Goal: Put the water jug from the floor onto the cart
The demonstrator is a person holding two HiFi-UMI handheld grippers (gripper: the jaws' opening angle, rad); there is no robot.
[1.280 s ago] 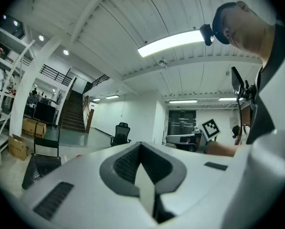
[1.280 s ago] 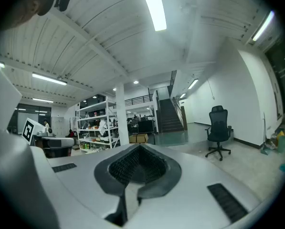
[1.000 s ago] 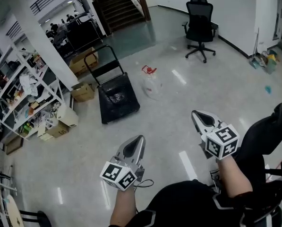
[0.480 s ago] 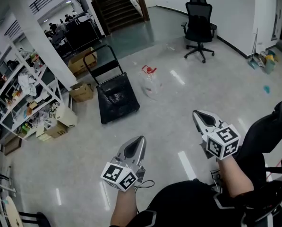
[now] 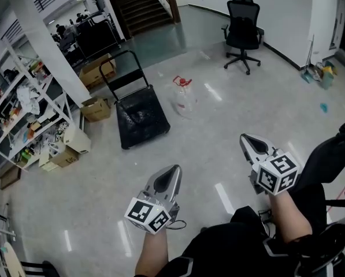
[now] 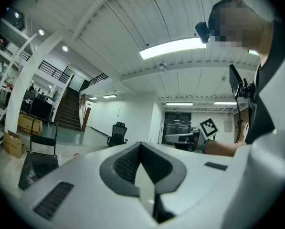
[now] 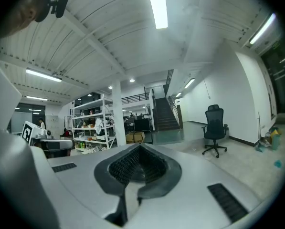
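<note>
Right now the water jug (image 5: 184,101) is standing upright on the pale glossy floor (image 5: 218,133), its red cap and handle on top. It is sitting just to the right of the cart (image 5: 140,117), near that cart's far right corner, with a strip of floor showing between them. The cart is a flat black platform trolley with nothing showing on its deck, and its upright push handle is rising at the far end.

Both grippers are hanging at the near edge of the scene, well apart from jug and cart, pointing out across the room. The left gripper (image 5: 171,171) is showing its jaws pressed together with nothing between them. The right gripper (image 5: 247,139) is likewise showing jaws closed on nothing. The person's bare forearms are reaching out behind the marker cubes.

A black office chair (image 5: 243,30) is standing far to the right near the white wall. Cluttered shelving (image 5: 22,105) is lining the left side, with cardboard boxes (image 5: 95,109) lying on the floor beside it, and a staircase (image 5: 143,2) is climbing away at the far end.
</note>
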